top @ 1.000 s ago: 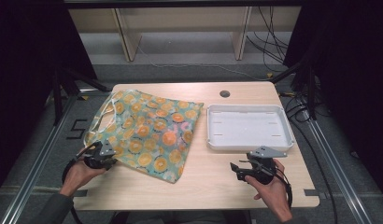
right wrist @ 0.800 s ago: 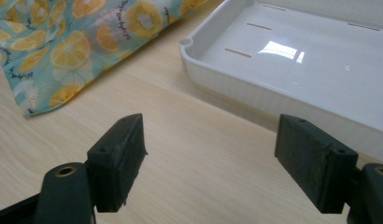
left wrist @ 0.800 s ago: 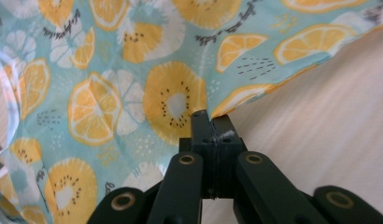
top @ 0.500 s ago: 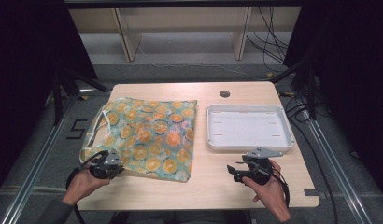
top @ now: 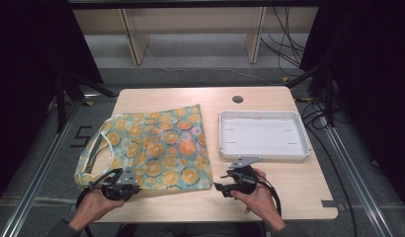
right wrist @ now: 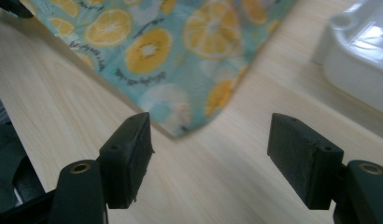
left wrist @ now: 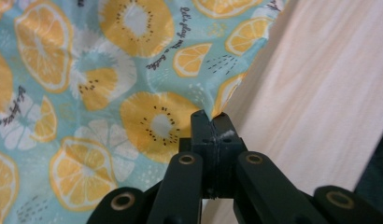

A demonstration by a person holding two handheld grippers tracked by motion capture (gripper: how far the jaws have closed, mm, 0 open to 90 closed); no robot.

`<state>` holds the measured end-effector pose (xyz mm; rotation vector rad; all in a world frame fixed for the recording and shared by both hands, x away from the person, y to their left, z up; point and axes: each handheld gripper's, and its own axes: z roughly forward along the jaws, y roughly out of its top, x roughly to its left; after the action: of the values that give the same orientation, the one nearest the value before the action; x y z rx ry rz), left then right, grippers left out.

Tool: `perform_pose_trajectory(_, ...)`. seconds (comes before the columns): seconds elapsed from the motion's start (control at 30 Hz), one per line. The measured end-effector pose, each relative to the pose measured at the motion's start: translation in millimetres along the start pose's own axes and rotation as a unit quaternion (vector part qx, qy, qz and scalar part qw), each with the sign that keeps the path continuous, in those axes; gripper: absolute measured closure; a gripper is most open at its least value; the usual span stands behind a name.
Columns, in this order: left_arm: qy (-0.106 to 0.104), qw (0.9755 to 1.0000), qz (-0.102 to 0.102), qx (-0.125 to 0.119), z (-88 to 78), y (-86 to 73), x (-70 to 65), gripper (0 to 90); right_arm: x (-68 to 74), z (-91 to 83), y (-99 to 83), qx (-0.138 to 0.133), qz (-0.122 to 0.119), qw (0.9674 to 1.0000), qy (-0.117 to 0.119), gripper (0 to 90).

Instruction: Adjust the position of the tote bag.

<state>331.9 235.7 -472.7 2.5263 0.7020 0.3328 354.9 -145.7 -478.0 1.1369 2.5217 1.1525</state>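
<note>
Here a thin fabric tote bag [top: 158, 148], pale turquoise and printed with orange and yellow citrus slices, white blossoms and small lines of dark script, lies flat on the left half of the light wooden bench [top: 269, 192]. Its two pale looped handles [top: 94, 150] hang over the bench's left edge. The cloth is lightly creased, and its near right corner ends in a rounded tip on the wood.

The left claw [top: 122, 183] is clenched on the bag's near left corner; in the left gripper view the two black jaws of this claw [left wrist: 212, 122] meet tightly, with the hem of the fabric pinched between them beside bare wood.

The right claw [top: 221, 187] sits near the bag's near right corner, its jaws wide apart and grasping nothing, though they have just been closing a little. In the right gripper view the rounded corner of the cloth lies on the bench ahead of the gap of that claw [right wrist: 210, 161], not between the pads.

A white rectangular plastic tray [top: 263, 154] stands on the right half of the bench, apart from the bag.
</note>
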Motion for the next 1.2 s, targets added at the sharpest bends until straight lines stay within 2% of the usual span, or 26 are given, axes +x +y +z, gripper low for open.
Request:
perform_pose_trajectory(0.03, 0.000, 1.0000, 0.001, -0.002, -0.2, 0.7, -1.7, 89.6, 3.6, 3.5, 2.3, 0.017, 0.000, 0.9999, 0.000, 29.8)
perform_pose_trajectory(0.07, -0.006, 1.0000, 0.003, -0.007, -1.7, 1.8, -4.6, 89.6, 8.7, 15.0, 4.4, 0.025, -0.010, 0.9996, -0.002, 29.5)
perform_pose_trajectory(0.1, -0.006, 1.0000, 0.003, -0.007, -1.7, 1.8, -4.6, 89.6, 8.7, 15.0, 4.4, 0.025, -0.010, 0.9996, -0.002, 29.5)
perform_pose_trajectory(0.13, -0.005, 0.9999, 0.005, -0.009, -2.4, 2.8, -7.0, 89.5, 10.8, 21.9, 5.7, 0.038, -0.006, 0.9992, -0.003, 29.5)
perform_pose_trajectory(0.17, -0.005, 0.9999, 0.005, -0.009, -2.4, 2.8, -7.0, 89.4, 10.5, 27.1, 5.5, 0.037, -0.006, 0.9992, -0.008, 29.5)
perform_pose_trajectory(0.2, -0.010, 0.9999, 0.004, -0.011, -2.4, 3.5, -9.4, 89.4, 9.9, 28.7, 6.9, 0.049, -0.002, 0.9988, -0.008, 29.5)
perform_pose_trajectory(0.23, -0.010, 0.9999, 0.004, -0.012, -2.0, 3.8, -10.3, 89.3, 9.2, 33.2, 6.7, 0.043, 0.001, 0.9990, -0.010, 30.0)
perform_pose_trajectory(0.3, -0.004, 0.9997, 0.011, -0.020, -1.0, 4.6, -11.9, 89.2, 8.5, 37.7, 8.9, 0.054, -0.004, 0.9984, -0.014, 32.8)
perform_pose_trajectory(0.37, -0.011, 0.9998, 0.006, -0.018, -0.5, 5.1, -12.7, 89.1, 8.8, 42.6, 9.1, 0.048, -0.003, 0.9986, -0.021, 33.4)
perform_pose_trajectory(0.4, -0.010, 0.9999, 0.010, -0.010, -0.9, 6.0, -12.2, 89.1, 7.9, 45.3, 10.4, 0.048, -0.010, 0.9985, -0.022, 34.6)
perform_pose_trajectory(0.43, -0.013, 0.9998, 0.011, -0.013, -0.1, 6.6, -13.5, 88.9, 6.4, 48.4, 15.4, 0.056, -0.010, 0.9981, -0.023, 34.7)
perform_pose_trajectory(0.53, -0.010, 0.9998, 0.012, -0.014, 0.4, 7.2, -14.3, 88.9, 5.7, 53.8, 19.9, 0.051, 0.003, 0.9984, -0.022, 34.0)
perform_pose_trajectory(0.57, -0.015, 0.9997, 0.016, -0.011, -0.2, 7.8, -14.4, 88.9, 4.0, 57.0, 21.9, 0.051, -0.003, 0.9982, -0.031, 33.5)
perform_pose_trajectory(0.6, -0.010, 0.9996, 0.012, -0.022, 0.9, 7.9, -16.7, 88.9, 2.6, 63.8, 25.1, 0.043, 0.014, 0.9985, -0.032, 33.2)
perform_pose_trajectory(0.63, -0.010, 0.9996, 0.012, -0.022, 0.9, 7.9, -16.7, 88.9, 1.7, 64.3, 27.9, 0.053, 0.021, 0.9978, -0.033, 33.1)
perform_pose_trajectory(0.7, -0.015, 0.9997, 0.014, -0.017, 0.4, 9.2, -17.7, 88.9, 1.0, 66.7, 29.4, 0.048, 0.024, 0.9979, -0.037, 33.2)
perform_pose_trajectory(0.73, -0.016, 0.9995, 0.019, -0.018, 0.9, 10.0, -19.3, 88.8, 1.4, 70.3, 32.5, 0.045, 0.020, 0.9977, -0.045, 42.2)
perform_pose_trajectory(0.8, -0.018, 0.9995, 0.022, -0.015, 1.7, 11.6, -20.3, 88.6, 2.0, 72.6, 34.0, 0.046, 0.002, 0.9970, -0.062, 53.2)
perform_pose_trajectory(0.87, -0.018, 0.9993, 0.022, -0.023, 3.6, 12.5, -23.1, 88.4, 2.4, 73.8, 36.6, 0.051, -0.002, 0.9964, -0.068, 65.6)
perform_pose_trajectory(0.97, -0.023, 0.9991, 0.023, -0.027, 5.3, 15.5, -26.4, 88.3, 0.4, 78.8, 38.6, 0.040, -0.020, 0.9968, -0.067, 81.1)
perform_pose_trajectory(1.0, -0.024, 0.9990, 0.026, -0.026, 5.6, 17.0, -27.5, 88.4, -0.6, 81.7, 40.0, 0.032, -0.024, 0.9967, -0.070, 84.6)
perform_pose_trajectory(1.03, -0.024, 0.9990, 0.026, -0.026, 5.6, 17.0, -27.5, 88.4, -1.0, 81.4, 42.7, 0.041, -0.017, 0.9971, -0.062, 86.6)
perform_pose_trajectory(1.2, -0.024, 0.9987, 0.036, -0.026, 11.2, 26.3, -32.0, 88.3, -8.8, 90.9, 53.2, 0.037, -0.030, 0.9964, -0.071, 89.1)
